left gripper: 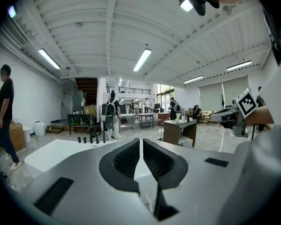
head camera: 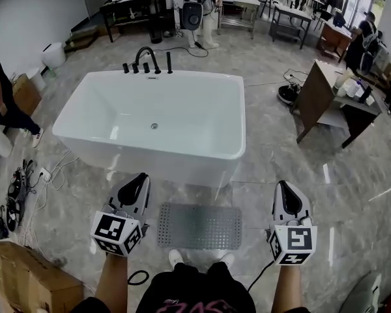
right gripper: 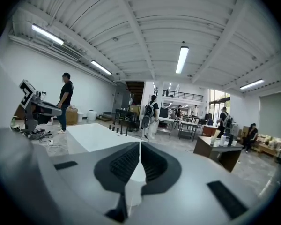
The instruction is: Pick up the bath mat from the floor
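Observation:
A grey perforated bath mat [head camera: 200, 225] lies flat on the marble floor just in front of the white bathtub [head camera: 94, 113], between my two grippers in the head view. My left gripper [head camera: 138, 180] hovers above the floor to the mat's left, shut and empty. My right gripper [head camera: 287, 190] hangs to the mat's right, also shut with nothing in it. In the left gripper view the left gripper [left gripper: 141, 143] has its jaws closed together; in the right gripper view the right gripper [right gripper: 139, 147] shows the same. Both point almost level across the tub, and neither gripper view shows the mat.
A black faucet set [head camera: 147, 60] stands on the tub's far rim. A cardboard box [head camera: 26, 280] and cables [head camera: 19, 188] lie at the left. A wooden desk [head camera: 329, 96] stands at the right. A person [head camera: 3, 103] stands by the left wall, and others work at the back.

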Tool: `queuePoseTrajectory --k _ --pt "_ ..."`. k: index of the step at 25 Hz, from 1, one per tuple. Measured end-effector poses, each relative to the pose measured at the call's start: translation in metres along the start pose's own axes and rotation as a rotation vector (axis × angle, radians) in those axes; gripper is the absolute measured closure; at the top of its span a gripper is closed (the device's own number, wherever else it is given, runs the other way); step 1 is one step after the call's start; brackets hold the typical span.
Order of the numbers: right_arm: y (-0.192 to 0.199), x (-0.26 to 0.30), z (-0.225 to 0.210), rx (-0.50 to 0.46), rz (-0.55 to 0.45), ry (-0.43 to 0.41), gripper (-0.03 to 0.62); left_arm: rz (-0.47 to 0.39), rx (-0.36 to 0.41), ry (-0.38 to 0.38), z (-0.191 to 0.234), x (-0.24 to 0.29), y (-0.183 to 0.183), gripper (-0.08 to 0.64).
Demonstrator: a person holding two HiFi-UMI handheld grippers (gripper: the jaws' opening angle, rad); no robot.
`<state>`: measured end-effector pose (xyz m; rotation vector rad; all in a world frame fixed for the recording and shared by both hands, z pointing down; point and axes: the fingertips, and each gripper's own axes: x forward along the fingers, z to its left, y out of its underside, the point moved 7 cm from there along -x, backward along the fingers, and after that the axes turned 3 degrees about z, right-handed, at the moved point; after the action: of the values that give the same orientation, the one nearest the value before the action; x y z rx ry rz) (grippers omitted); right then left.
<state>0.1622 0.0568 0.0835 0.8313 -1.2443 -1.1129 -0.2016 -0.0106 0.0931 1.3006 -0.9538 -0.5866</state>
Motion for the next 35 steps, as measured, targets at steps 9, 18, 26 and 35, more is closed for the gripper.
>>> queuePoseTrajectory --k 9,18,26,35 --pt "0.046 0.026 -0.018 0.034 0.077 -0.033 0.569 0.096 -0.028 -0.045 0.004 0.019 0.045 0.549" --pt "0.144 0.065 -0.001 -0.005 0.177 -0.038 0.569 0.199 -0.070 -0.083 0.015 0.037 0.152 0.548" --pt "0.260 0.115 0.017 0.009 0.258 -0.057 0.569 0.266 -0.112 -0.095 0.023 0.065 0.279 0.548" --pt "0.414 0.172 0.033 0.019 0.329 -0.054 0.569 0.326 -0.088 -0.091 0.010 0.118 0.436 0.549"
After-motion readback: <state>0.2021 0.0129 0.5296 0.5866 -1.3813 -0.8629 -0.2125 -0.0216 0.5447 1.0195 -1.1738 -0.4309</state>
